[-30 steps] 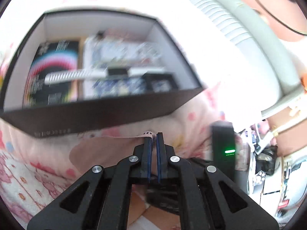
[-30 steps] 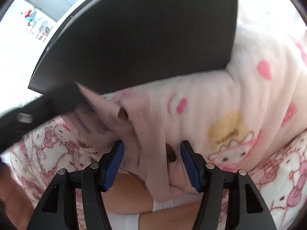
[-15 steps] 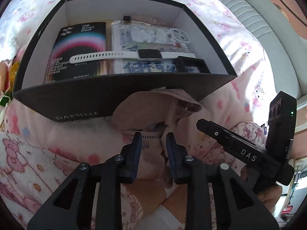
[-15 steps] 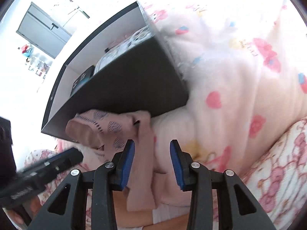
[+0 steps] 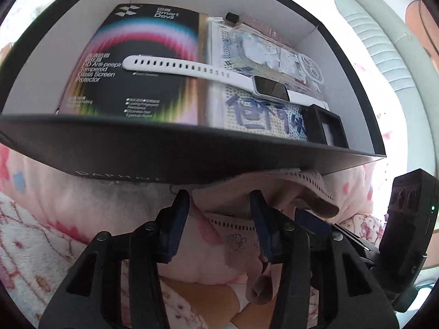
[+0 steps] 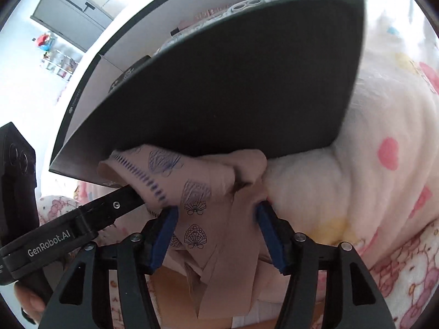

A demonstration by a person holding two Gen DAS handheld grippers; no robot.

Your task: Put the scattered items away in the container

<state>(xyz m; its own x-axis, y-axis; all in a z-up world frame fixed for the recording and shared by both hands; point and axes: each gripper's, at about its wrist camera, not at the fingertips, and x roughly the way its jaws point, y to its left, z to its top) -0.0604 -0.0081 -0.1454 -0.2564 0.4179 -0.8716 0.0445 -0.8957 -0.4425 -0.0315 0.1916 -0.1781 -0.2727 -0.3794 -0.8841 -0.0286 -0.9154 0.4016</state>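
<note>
Fingers of both grippers spread, left gripper (image 5: 219,208) and right gripper (image 6: 216,216) straddling pink cloth (image 6: 203,192) against box (image 5: 192,159); pickup step, next 1 firm pinch, then lift over the wall

A home bedroom: cartoon-print fleece blanket (image 6: 384,126), grey cabinet (image 6: 68,13) behind.

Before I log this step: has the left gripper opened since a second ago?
Yes. The left gripper was shut before; its jaws now stand apart around the pink cloth, below the black box.

Both claws, left (image 5: 219,213) and right (image 6: 216,219), side by side, jaws apparently spread.
</note>
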